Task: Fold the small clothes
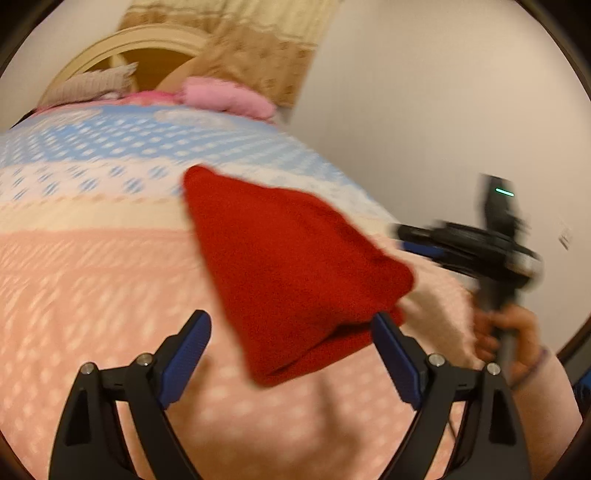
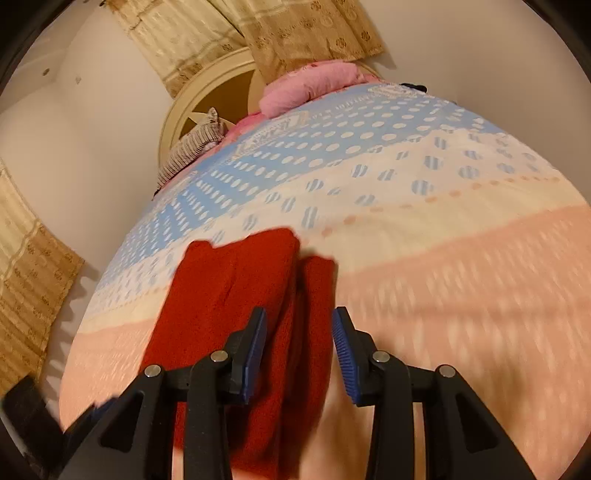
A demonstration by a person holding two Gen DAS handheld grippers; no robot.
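A red knitted garment (image 1: pixel 288 258) lies folded on the bed's pink, cream and blue dotted cover (image 1: pixel 92 277). In the left wrist view my left gripper (image 1: pixel 291 321) stands wide open over its near end, and the right finger (image 1: pixel 388 339) is at the cloth's edge. In the right wrist view the same red garment (image 2: pixel 229 295) runs under my right gripper (image 2: pixel 300 314). Its jaws are partly open, with a fold of the cloth between the pads but not pinched. A hand (image 1: pixel 509 339) holds the blurred right gripper (image 1: pixel 480 243) at the right of the left wrist view.
A pink pillow (image 1: pixel 225 96) and a striped cloth (image 1: pixel 92 83) lie at the head of the bed, against a cream headboard (image 1: pixel 147 40). Beige curtains (image 2: pixel 295 33) hang behind. A pale wall (image 1: pixel 424 92) runs close along the bed's right side.
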